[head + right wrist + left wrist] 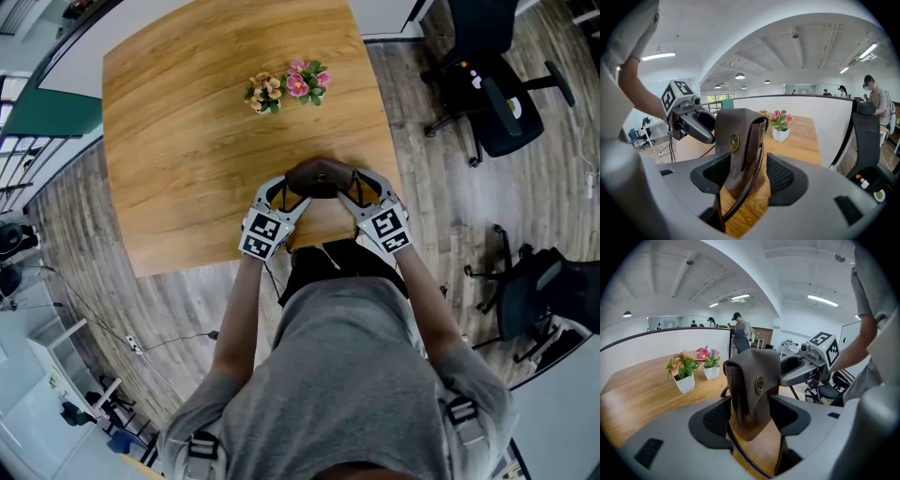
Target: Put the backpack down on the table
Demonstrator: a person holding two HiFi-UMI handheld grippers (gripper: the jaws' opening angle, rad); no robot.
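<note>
A small brown leather backpack with a brass clasp stands upright on the wooden table, close to its near edge. My left gripper comes at it from the left and my right gripper from the right. In the left gripper view the backpack sits between wide-spread jaws of the left gripper, and its strap trails toward the camera. The right gripper view shows the same backpack between the spread jaws of the right gripper, with a gap beside the pads. Neither gripper presses on it.
Two small white pots of flowers stand at the middle of the table, beyond the backpack. Black office chairs are on the floor to the right, and a cable runs across the floor at the left. People stand far off behind a partition.
</note>
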